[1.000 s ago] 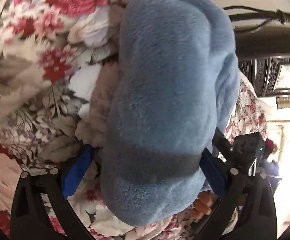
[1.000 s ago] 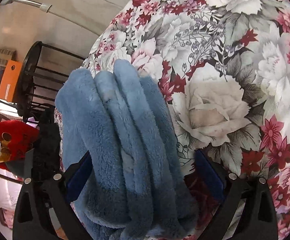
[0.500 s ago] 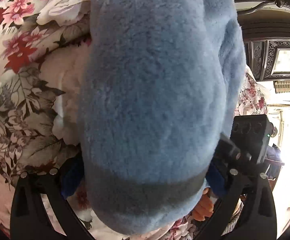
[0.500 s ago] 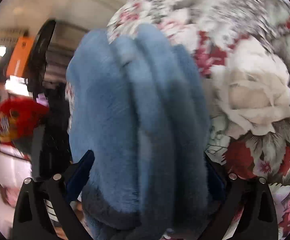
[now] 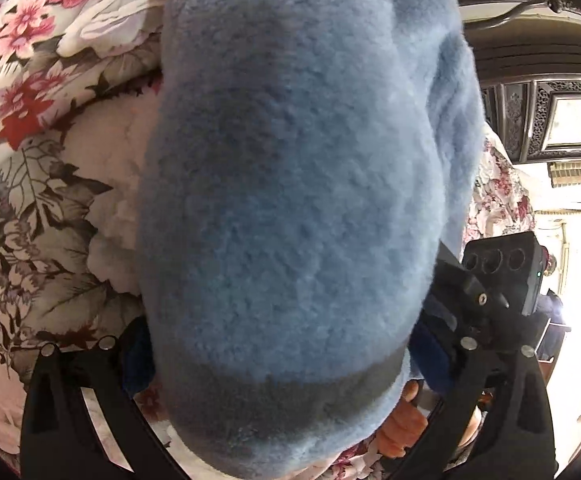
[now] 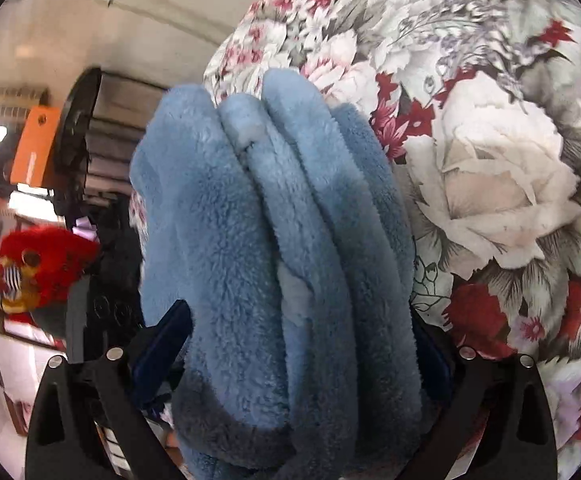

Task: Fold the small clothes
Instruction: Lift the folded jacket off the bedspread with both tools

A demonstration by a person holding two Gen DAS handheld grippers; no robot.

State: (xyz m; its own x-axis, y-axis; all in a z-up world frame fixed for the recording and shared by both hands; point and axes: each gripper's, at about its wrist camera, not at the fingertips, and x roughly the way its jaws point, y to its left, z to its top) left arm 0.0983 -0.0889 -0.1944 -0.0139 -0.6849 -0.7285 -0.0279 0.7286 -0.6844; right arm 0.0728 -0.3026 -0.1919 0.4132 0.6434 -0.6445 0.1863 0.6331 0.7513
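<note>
A fluffy blue garment (image 5: 298,184) is bunched into a thick folded bundle and fills most of the left wrist view. My left gripper (image 5: 286,360) is shut on the bundle, its blue pads pressed into both sides. In the right wrist view the same blue garment (image 6: 274,264) shows several stacked folds. My right gripper (image 6: 298,356) is shut on it from the other end. The bundle is held above a floral bedspread (image 6: 498,168). The right gripper's body (image 5: 502,280) and a hand show at the lower right of the left wrist view.
The floral bedspread (image 5: 38,184) lies under and left of the bundle. A dark carved headboard (image 5: 538,120) stands at the right. A red plush toy (image 6: 38,268), an orange box (image 6: 36,144) and a dark rack (image 6: 86,136) stand beyond the bed's edge.
The blue bundle has come closer to the left camera and fills more of its view. In the right view the bundle and bedspread shifted slightly; both grips stay closed.
</note>
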